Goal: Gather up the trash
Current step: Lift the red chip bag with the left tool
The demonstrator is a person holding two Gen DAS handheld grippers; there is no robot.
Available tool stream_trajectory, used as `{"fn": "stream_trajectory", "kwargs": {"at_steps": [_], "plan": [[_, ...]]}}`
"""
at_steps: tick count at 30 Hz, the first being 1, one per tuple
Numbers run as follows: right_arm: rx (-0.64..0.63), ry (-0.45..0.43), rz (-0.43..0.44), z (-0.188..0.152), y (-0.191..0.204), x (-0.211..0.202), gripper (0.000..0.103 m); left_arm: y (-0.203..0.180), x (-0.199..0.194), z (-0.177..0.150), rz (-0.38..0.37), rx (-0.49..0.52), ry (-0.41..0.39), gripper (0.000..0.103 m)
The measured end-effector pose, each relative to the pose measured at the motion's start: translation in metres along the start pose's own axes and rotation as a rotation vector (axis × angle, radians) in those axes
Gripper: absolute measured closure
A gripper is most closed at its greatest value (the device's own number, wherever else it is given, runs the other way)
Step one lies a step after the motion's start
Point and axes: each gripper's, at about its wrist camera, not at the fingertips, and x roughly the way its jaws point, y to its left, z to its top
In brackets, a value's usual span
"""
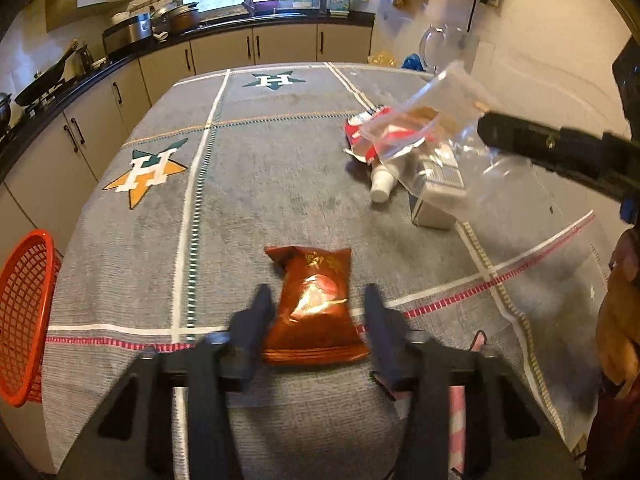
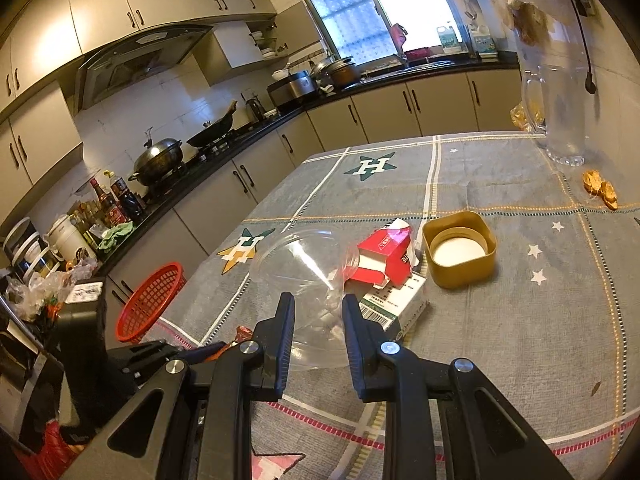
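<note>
On the grey cloth-covered table (image 1: 248,184), trash lies in two groups. Nearest the left gripper (image 1: 318,300): a red-brown snack packet (image 1: 316,308), flat on the cloth, lying between the two fingers, which stand wide on either side of it. Cannot tell whether either finger touches the foil; no pinch visible.

Farther back and to the right, a cluster: a crushed red-and-white carton (image 2: 386,258), a small white box with a barcode (image 2: 396,304) under and beside it, and a white bottle (image 1: 382,184) on its side, cap toward the camera. These touch or overlap one another.

The right gripper (image 2: 318,312) holds a clear plastic cup (image 2: 304,268) by its wall, fingers narrowed on the thin plastic. In the left wrist view the cup (image 1: 432,128) hangs tilted above the cluster and partly screens the carton and box.

Other things around: a square tan lid or container (image 2: 460,250) just beside the cluster, on the far side from the basket. A clear glass jug (image 2: 560,112) stands near the table's far right corner, with orange-brown scraps (image 2: 600,190) close by on the cloth. An orange mesh basket (image 1: 24,316) sits off the table's left edge, tilted, well apart from the cluster. Between cluster and basket lies open cloth with star motifs and the left gripper itself. Kitchen counter (image 2: 224,148) with pots runs behind.
</note>
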Motion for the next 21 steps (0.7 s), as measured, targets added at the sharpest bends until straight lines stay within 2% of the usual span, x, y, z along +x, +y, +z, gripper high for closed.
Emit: {"fn": "stream_trajectory", "kwargs": {"at_steps": [11,21], "plan": [[-0.031,0.003,-0.003,-0.003,0.007,0.001,0.077,0.008,-0.016,-0.003,0.029,-0.059,-0.069,0.065],[-0.094,0.024,-0.037,-0.011,0.035,0.001,0.077,0.023,-0.039,-0.007,0.059,-0.093,-0.126,0.065]]}}
